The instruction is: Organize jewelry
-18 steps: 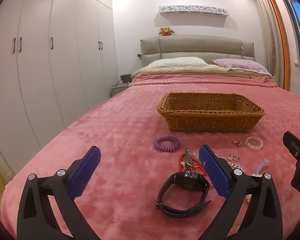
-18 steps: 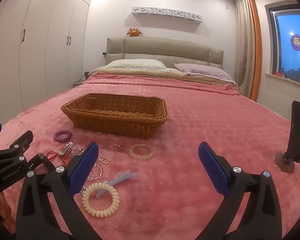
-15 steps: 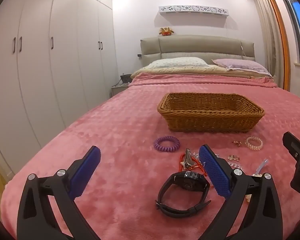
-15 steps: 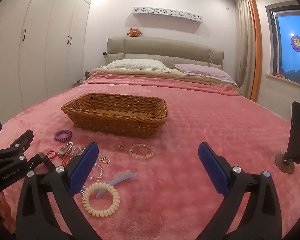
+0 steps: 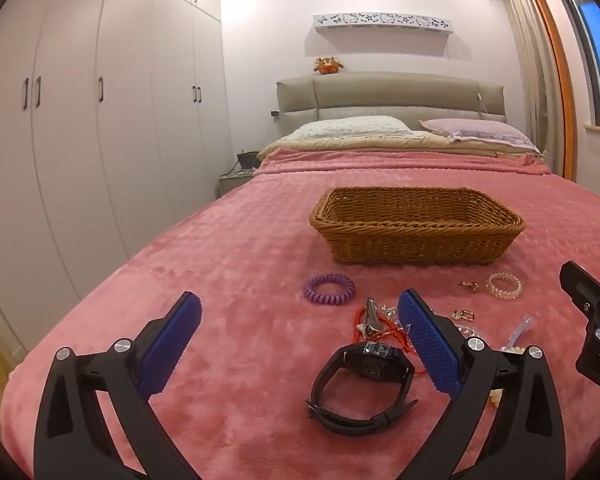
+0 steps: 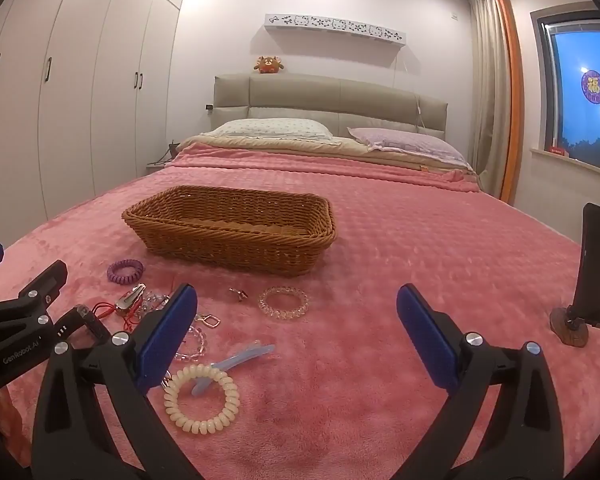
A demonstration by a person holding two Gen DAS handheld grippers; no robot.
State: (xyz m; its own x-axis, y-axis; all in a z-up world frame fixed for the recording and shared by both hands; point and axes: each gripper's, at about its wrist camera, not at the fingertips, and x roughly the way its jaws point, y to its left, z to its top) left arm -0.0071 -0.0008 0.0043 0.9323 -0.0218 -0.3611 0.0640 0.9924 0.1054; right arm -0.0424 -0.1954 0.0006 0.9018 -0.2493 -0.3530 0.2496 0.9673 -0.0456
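A wicker basket (image 5: pixel 416 236) (image 6: pixel 236 240) stands on the pink bed cover. In front of it lie a purple coil hair tie (image 5: pixel 329 289) (image 6: pixel 125 271), a black watch (image 5: pixel 364 386), a silver hair clip on a red cord (image 5: pixel 370 318) (image 6: pixel 130 300), a clear bead bracelet (image 5: pixel 503 286) (image 6: pixel 283 302), a small ring (image 6: pixel 238 293), a cream coil hair tie (image 6: pixel 202 398) and a blue clip (image 6: pixel 236 362). My left gripper (image 5: pixel 300 344) is open, just above the watch. My right gripper (image 6: pixel 296 340) is open and empty, right of the cream tie.
A phone on a small wooden stand (image 6: pixel 592 276) stands upright on the bed at the right. Wardrobes (image 5: pixel 80 140) line the left wall. Pillows (image 6: pixel 272 128) and the headboard are at the far end. The bed's left edge (image 5: pixel 40 344) drops to the floor.
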